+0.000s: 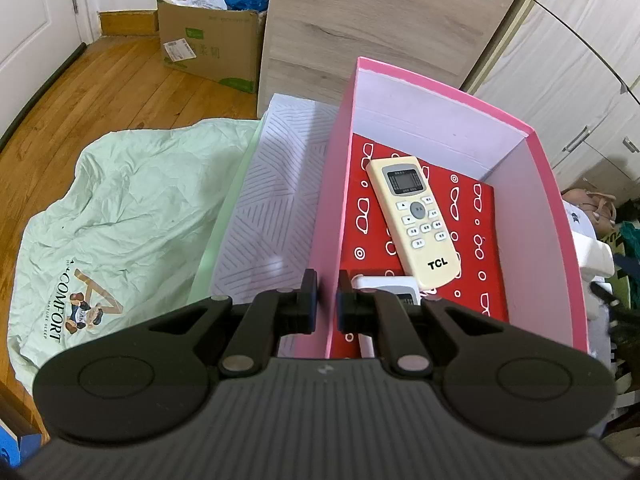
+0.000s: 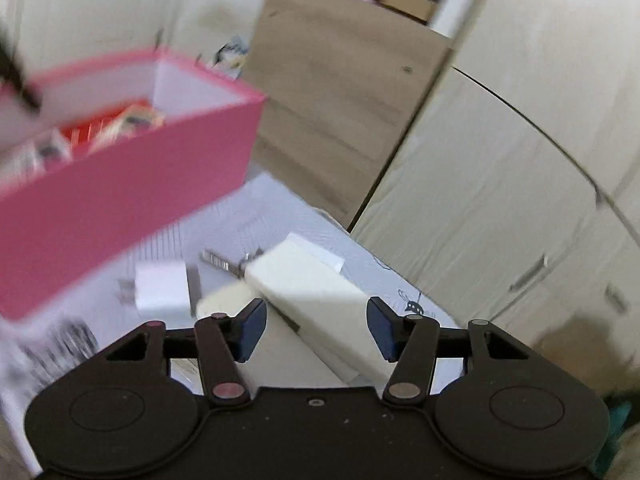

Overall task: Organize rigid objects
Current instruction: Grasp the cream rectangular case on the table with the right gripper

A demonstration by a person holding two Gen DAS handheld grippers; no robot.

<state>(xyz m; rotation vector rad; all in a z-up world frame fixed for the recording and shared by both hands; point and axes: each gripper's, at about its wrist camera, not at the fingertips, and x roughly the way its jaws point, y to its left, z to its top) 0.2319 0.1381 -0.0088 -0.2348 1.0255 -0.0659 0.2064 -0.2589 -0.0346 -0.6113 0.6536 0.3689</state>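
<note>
- Wooden flooring (image 1: 112, 80) runs along the left of the left wrist view, with a cardboard carton (image 1: 208, 44) against the far wall and a pale green bag (image 1: 120, 216) lying beside a white, line-patterned surface (image 1: 276, 184).
- On that surface stands a pink box (image 1: 544, 216), near the surface's far corner, below a wood-grain panel (image 1: 360, 16).
- Only the left wrist view shows the box's inside sharply: a cream TCL remote (image 1: 416, 220) lies diagonally on a red patterned item (image 1: 486, 248), and a second white remote (image 1: 384, 286) is partly hidden at the near end.
- The left gripper (image 1: 327, 300) is clamped on the box's left wall, 1 finger outside and 1 inside.
- The right wrist view is blurred; it shows the box's outer side (image 2: 120, 208) from the other side.
- Only this view shows a long white block (image 2: 316, 300) and a small white piece (image 2: 162, 288) on the surface to the right of the box.
- The right gripper (image 2: 316, 328) is spread wide, with the block between its fingers; contact cannot be judged.
</note>
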